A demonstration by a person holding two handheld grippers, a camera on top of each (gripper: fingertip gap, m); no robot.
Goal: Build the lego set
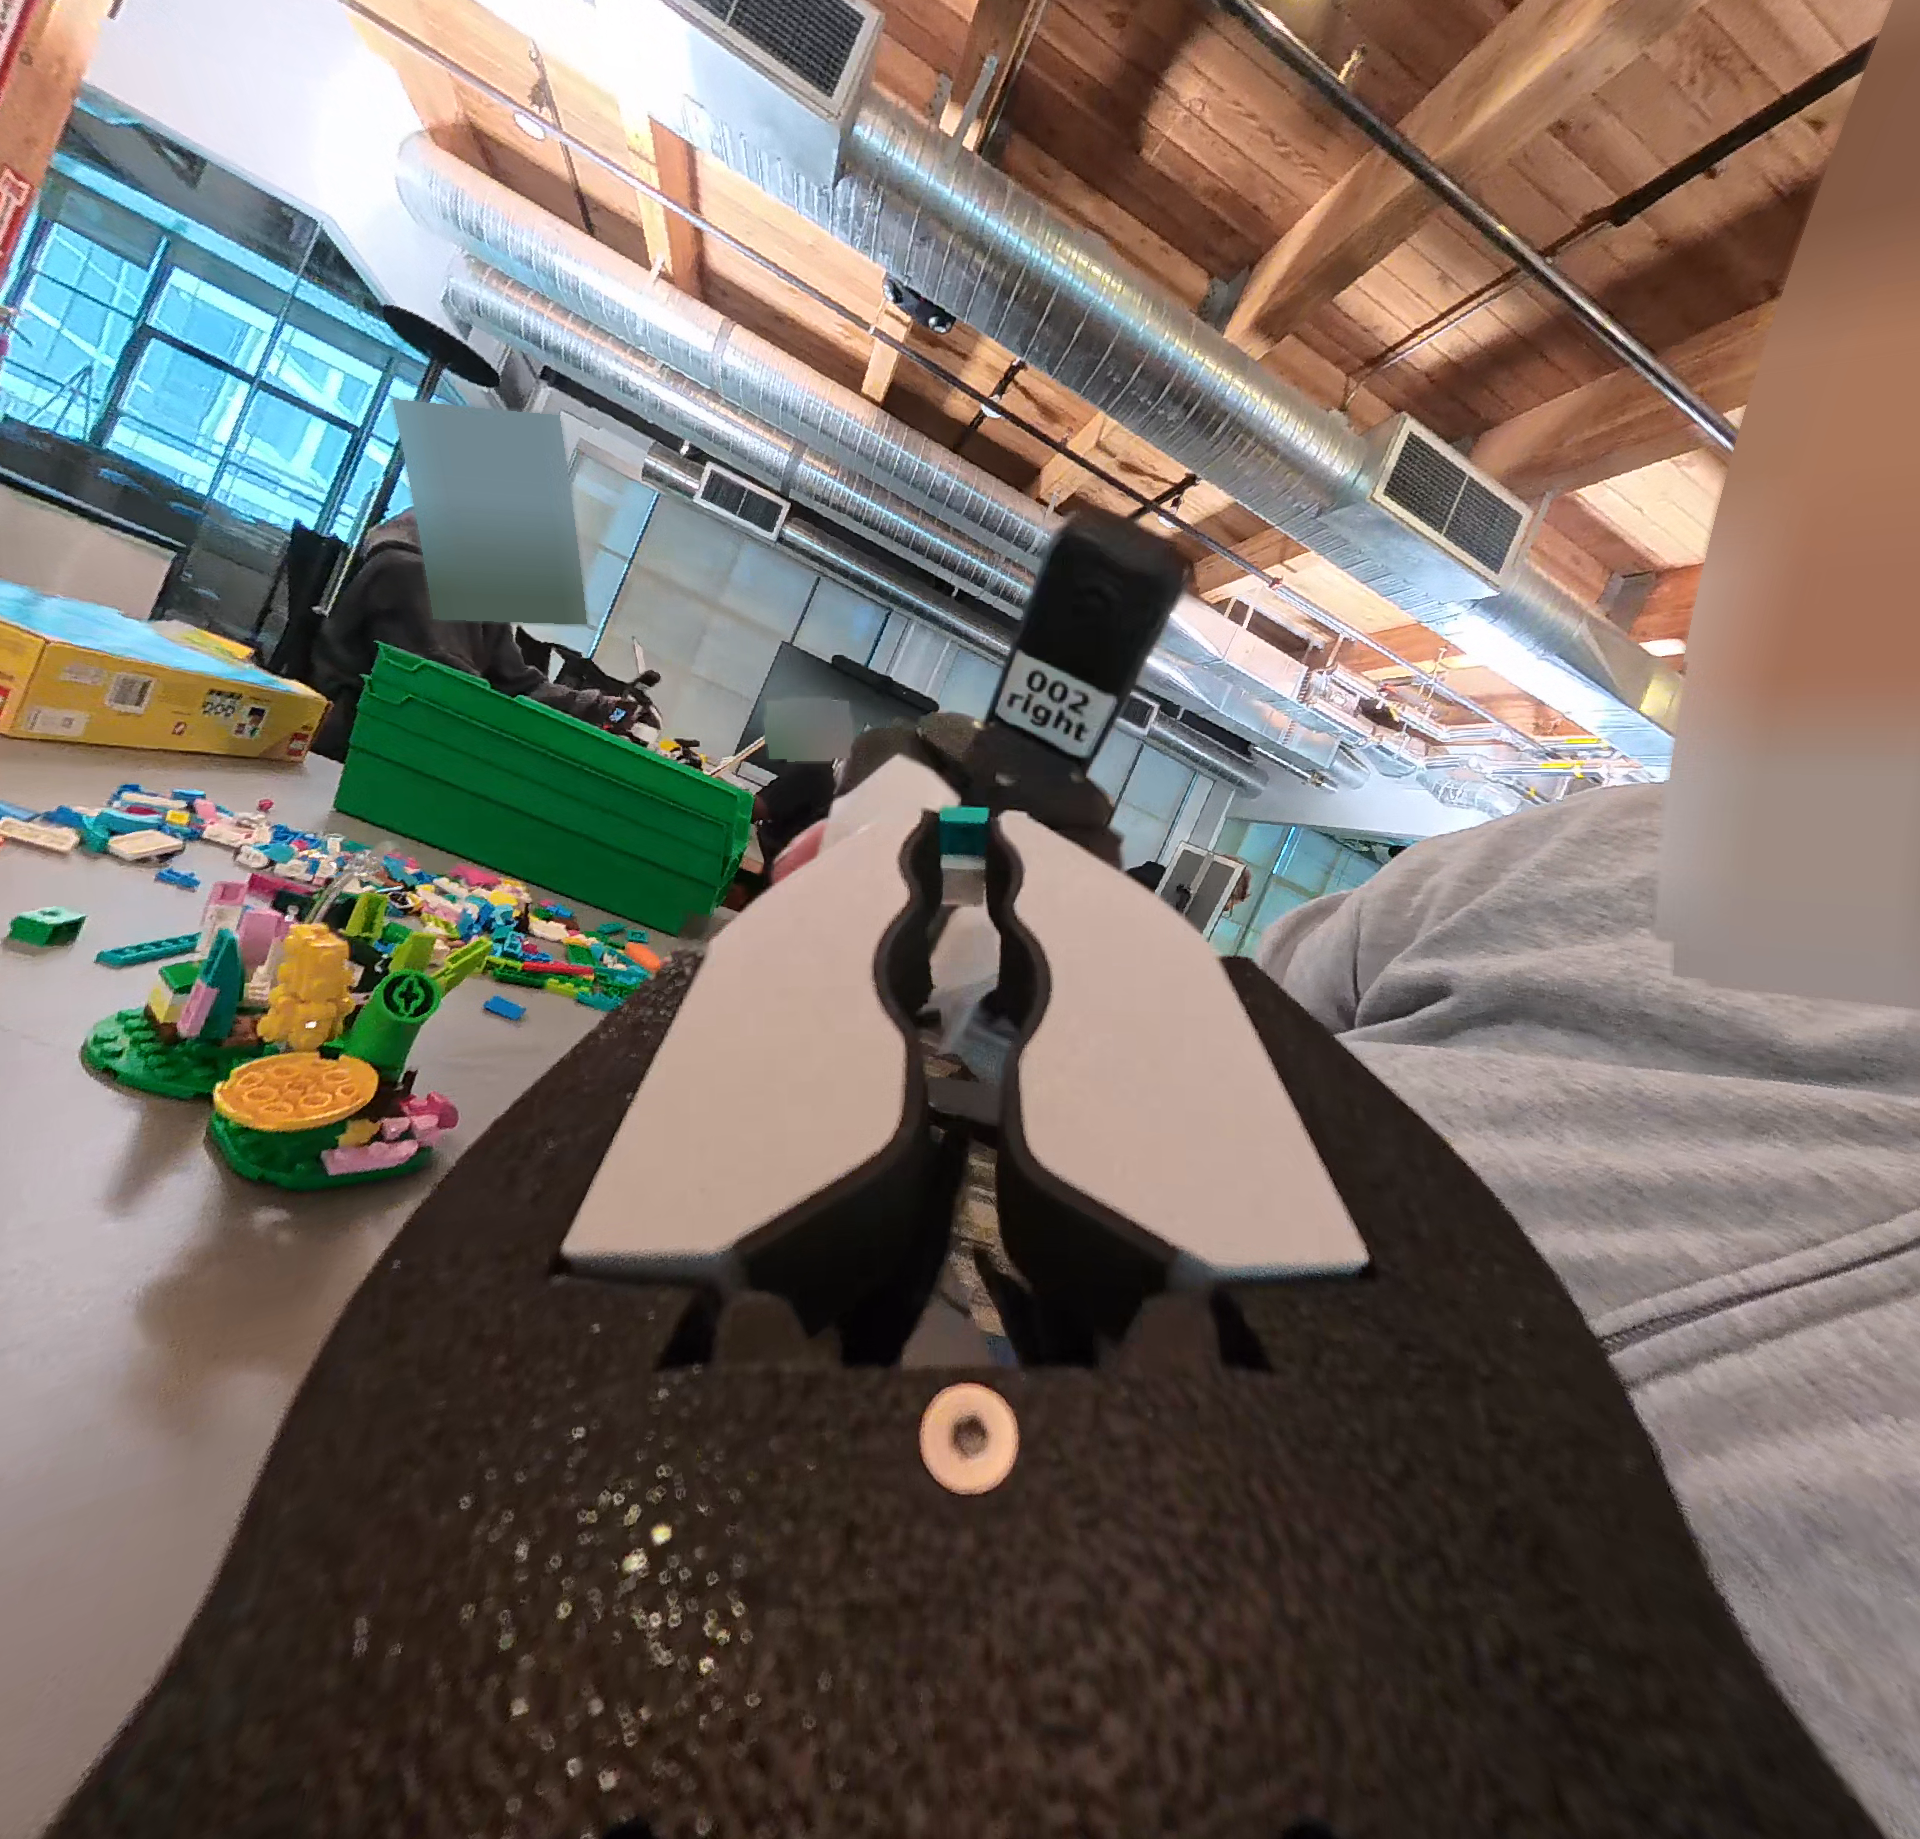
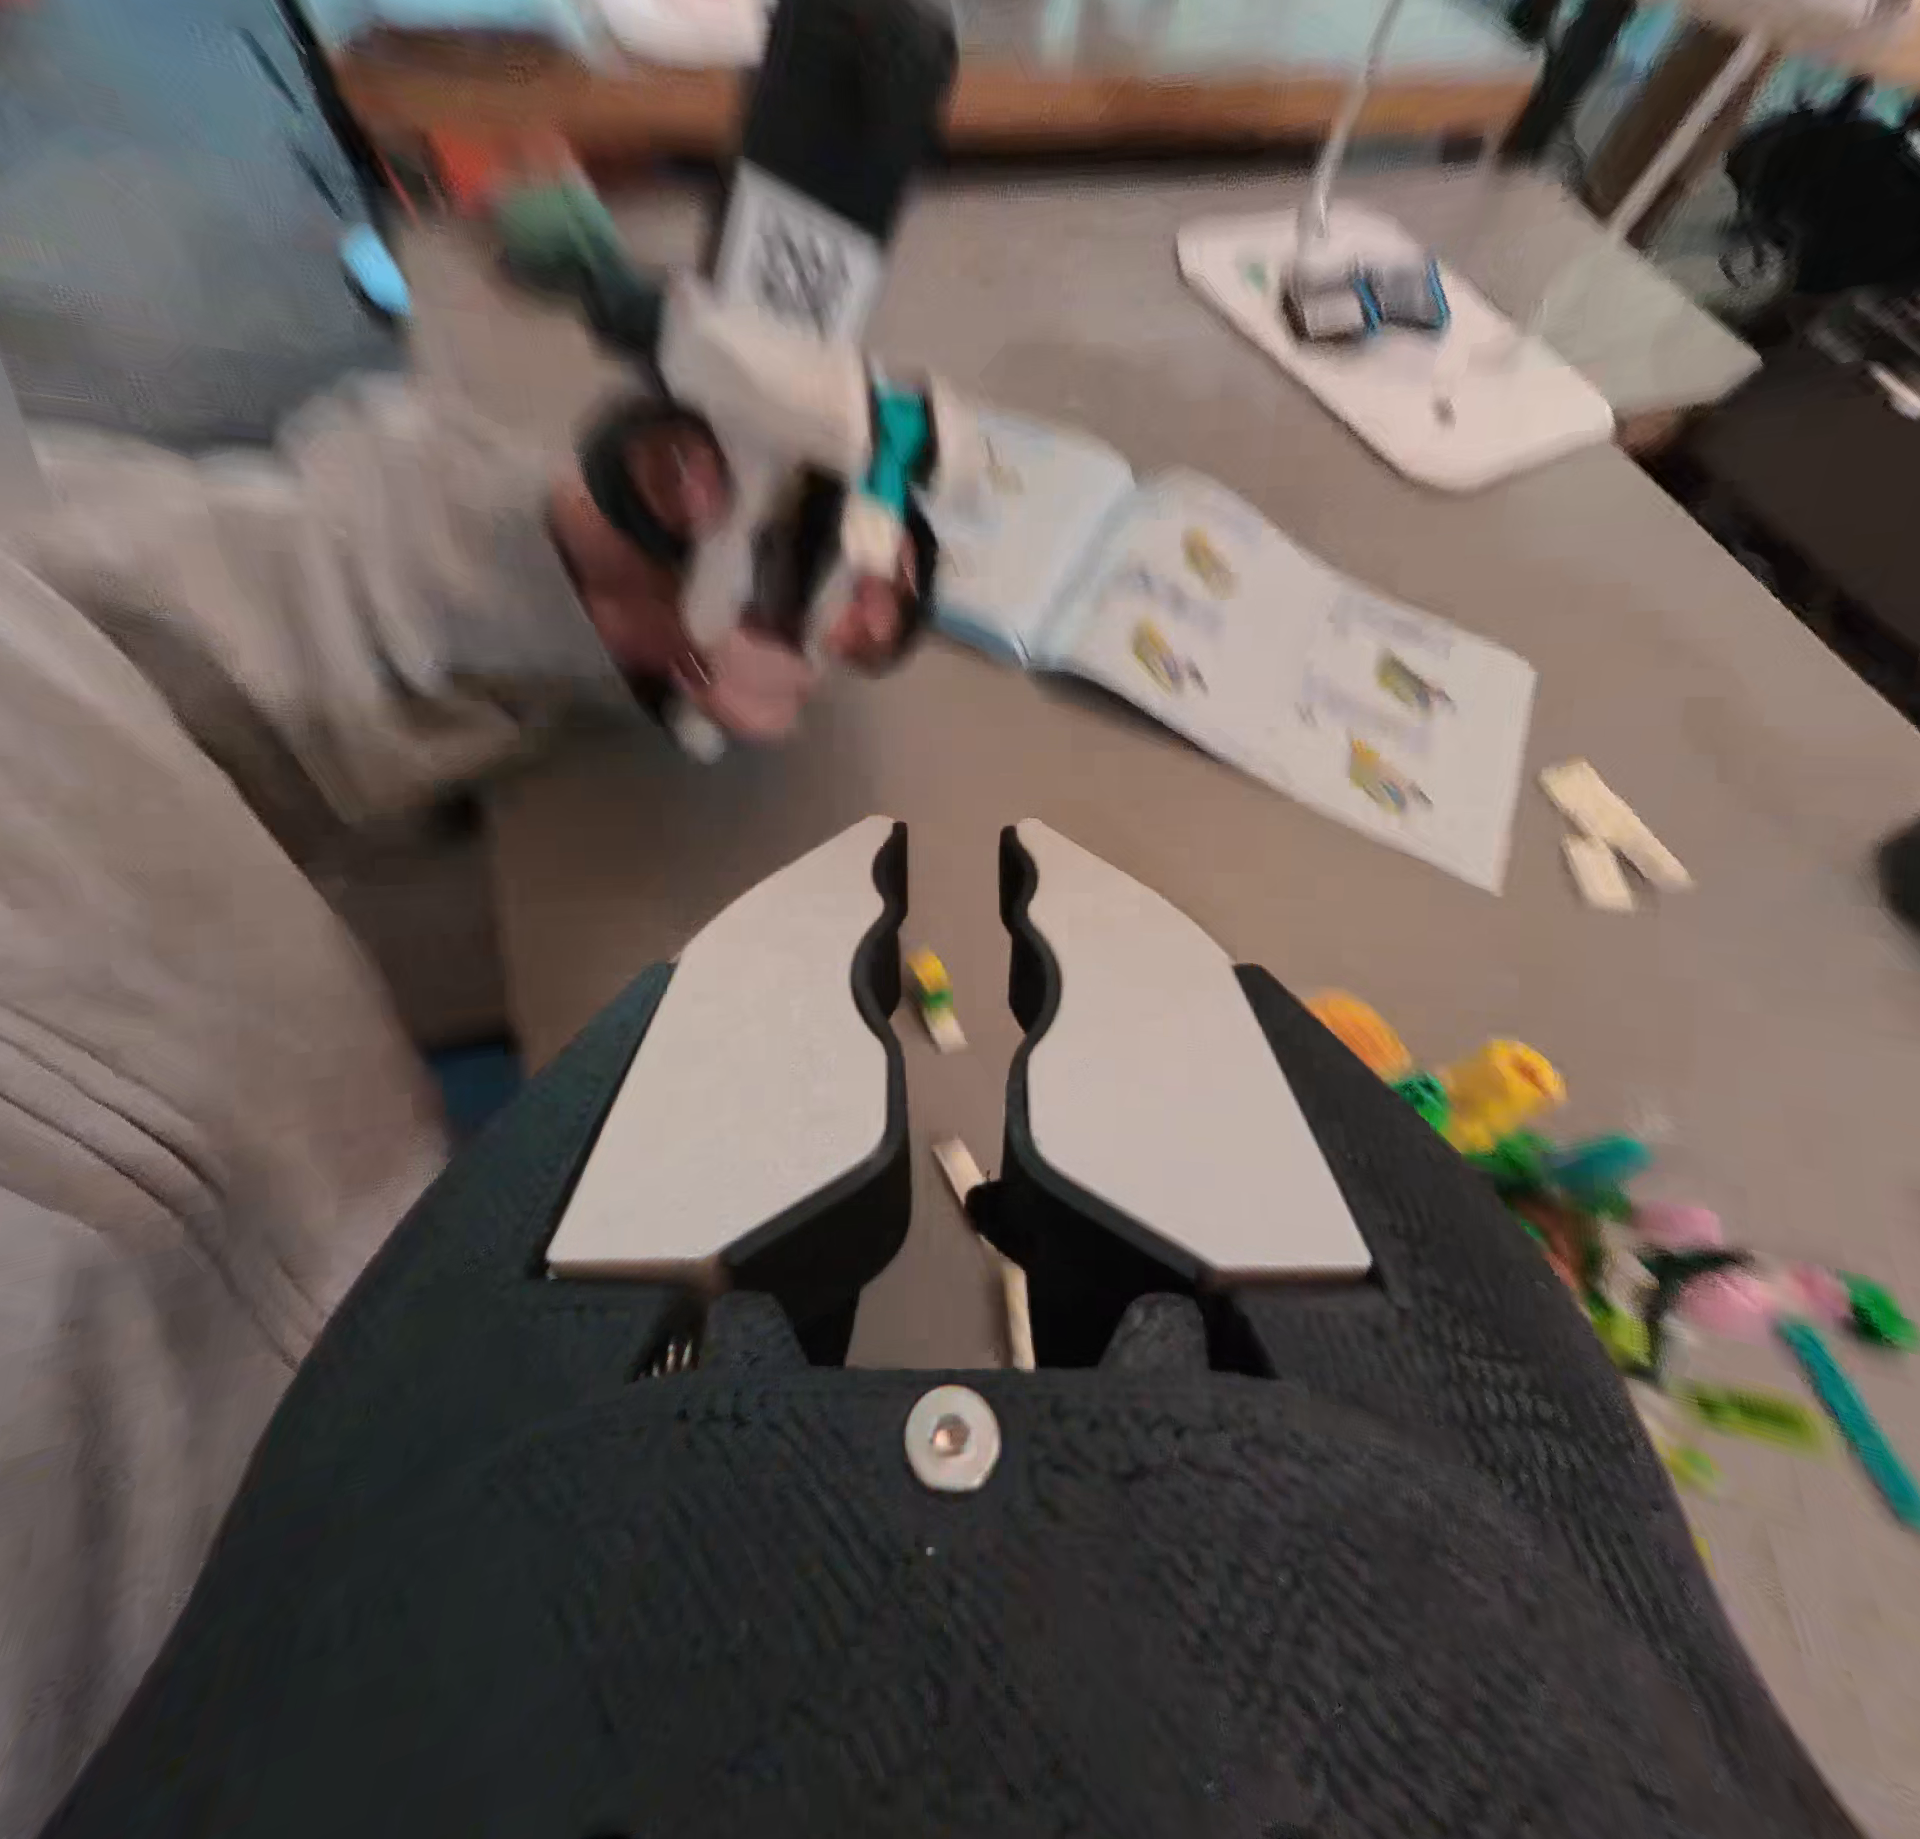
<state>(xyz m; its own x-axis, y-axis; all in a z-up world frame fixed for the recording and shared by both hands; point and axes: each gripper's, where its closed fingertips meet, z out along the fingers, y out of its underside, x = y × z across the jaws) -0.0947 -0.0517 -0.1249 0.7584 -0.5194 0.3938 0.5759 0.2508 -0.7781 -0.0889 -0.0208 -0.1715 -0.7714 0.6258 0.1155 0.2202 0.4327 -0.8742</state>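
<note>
Left gripper (image 1: pixel 961 844): smooth grey fingers pinch a small teal-and-white brick stack (image 1: pixel 962 852). Right gripper (image 2: pixel 951 839): narrow gap, bare, above the matte grey table (image 2: pixel 1195 958).

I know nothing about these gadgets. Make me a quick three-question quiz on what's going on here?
1. True or false: the left gripper pinches a small teal and white brick piece at its fingertips.
2. What does the right gripper hold: A) a booklet, B) nothing, C) a green bin?
3. Fill in: the open instruction booklet lies on the grey ____.

Key:
1. True; both views show the piece between its fingers.
2. B; its fingers stand apart above the table.
3. Table.
</note>
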